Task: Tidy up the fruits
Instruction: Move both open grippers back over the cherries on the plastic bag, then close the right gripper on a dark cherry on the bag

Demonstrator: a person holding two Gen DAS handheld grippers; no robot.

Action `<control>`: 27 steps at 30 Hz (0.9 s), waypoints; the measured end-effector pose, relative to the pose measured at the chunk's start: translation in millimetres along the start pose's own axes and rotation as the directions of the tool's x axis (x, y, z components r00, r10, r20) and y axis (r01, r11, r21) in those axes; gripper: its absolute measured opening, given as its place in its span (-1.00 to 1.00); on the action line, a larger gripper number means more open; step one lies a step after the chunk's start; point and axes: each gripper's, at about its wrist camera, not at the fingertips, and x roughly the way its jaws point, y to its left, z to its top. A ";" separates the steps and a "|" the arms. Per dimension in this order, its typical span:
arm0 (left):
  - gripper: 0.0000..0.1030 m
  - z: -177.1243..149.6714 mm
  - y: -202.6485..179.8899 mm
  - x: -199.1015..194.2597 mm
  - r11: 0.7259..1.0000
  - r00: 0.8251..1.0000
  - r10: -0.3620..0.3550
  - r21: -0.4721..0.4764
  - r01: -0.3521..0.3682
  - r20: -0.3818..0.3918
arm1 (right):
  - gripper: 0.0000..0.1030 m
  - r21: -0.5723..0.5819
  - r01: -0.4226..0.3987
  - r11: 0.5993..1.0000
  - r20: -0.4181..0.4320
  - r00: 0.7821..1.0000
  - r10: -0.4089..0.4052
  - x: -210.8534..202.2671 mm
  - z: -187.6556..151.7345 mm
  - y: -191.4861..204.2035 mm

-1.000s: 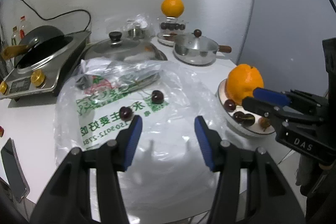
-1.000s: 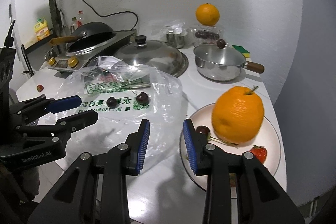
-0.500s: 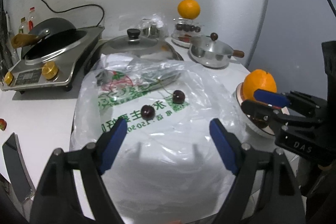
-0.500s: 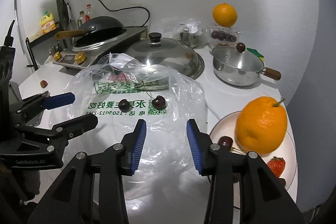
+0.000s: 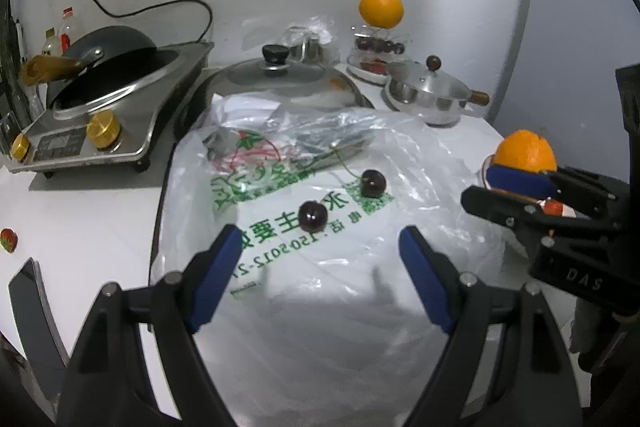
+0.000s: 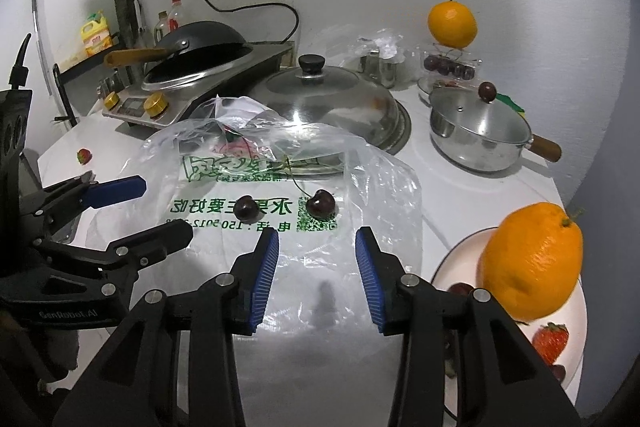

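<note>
Two dark cherries (image 5: 313,215) (image 5: 373,183) lie on a clear plastic bag (image 5: 320,287) with green print, spread on the white counter. My left gripper (image 5: 320,235) is open wide just short of the nearer cherry, nothing between its blue pads. My right gripper (image 6: 316,233) is open with a narrower gap, facing the cherries (image 6: 245,207) (image 6: 320,203), and holds nothing. To the right, a plate (image 6: 460,259) holds a big orange (image 6: 532,263), a strawberry (image 6: 552,337) and a cherry (image 6: 460,287). Each gripper shows in the other's view: the right gripper (image 5: 480,187), the left gripper (image 6: 164,207).
A second orange (image 6: 452,23) sits on a clear box of cherries (image 6: 448,65) by the back wall. A loose strawberry (image 6: 83,155) lies far left. A cooker with a wok (image 5: 100,95), a glass lid (image 5: 280,83) and a steel saucepan (image 5: 428,95) stand behind the bag. A phone (image 5: 28,299) lies at the left edge.
The left jaws have opened much wider and the right jaws a little. Both grippers have shifted left, away from the plate and toward the cherries on the bag.
</note>
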 end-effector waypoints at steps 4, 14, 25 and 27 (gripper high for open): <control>0.59 1.7 2.3 6.9 1.000 1.000 0.007 0.008 -0.007 -0.004 | -0.18 -0.001 -0.011 1.000 -0.008 1.000 0.011 10.4 3.9 -0.3; 0.58 6.8 8.3 26.4 1.000 1.000 0.010 0.014 -0.010 -0.018 | -0.18 -0.002 -0.033 0.999 -0.030 0.999 0.033 34.9 11.0 -1.4; 0.58 12.3 12.2 47.8 1.000 0.999 0.007 0.023 -0.006 -0.035 | -0.18 -0.004 -0.057 0.998 -0.048 0.997 0.056 60.2 20.8 0.0; 0.57 13.2 13.1 52.0 1.000 0.999 0.007 0.025 -0.007 -0.039 | -0.18 -0.005 -0.059 0.998 -0.053 0.997 0.059 64.4 21.5 0.1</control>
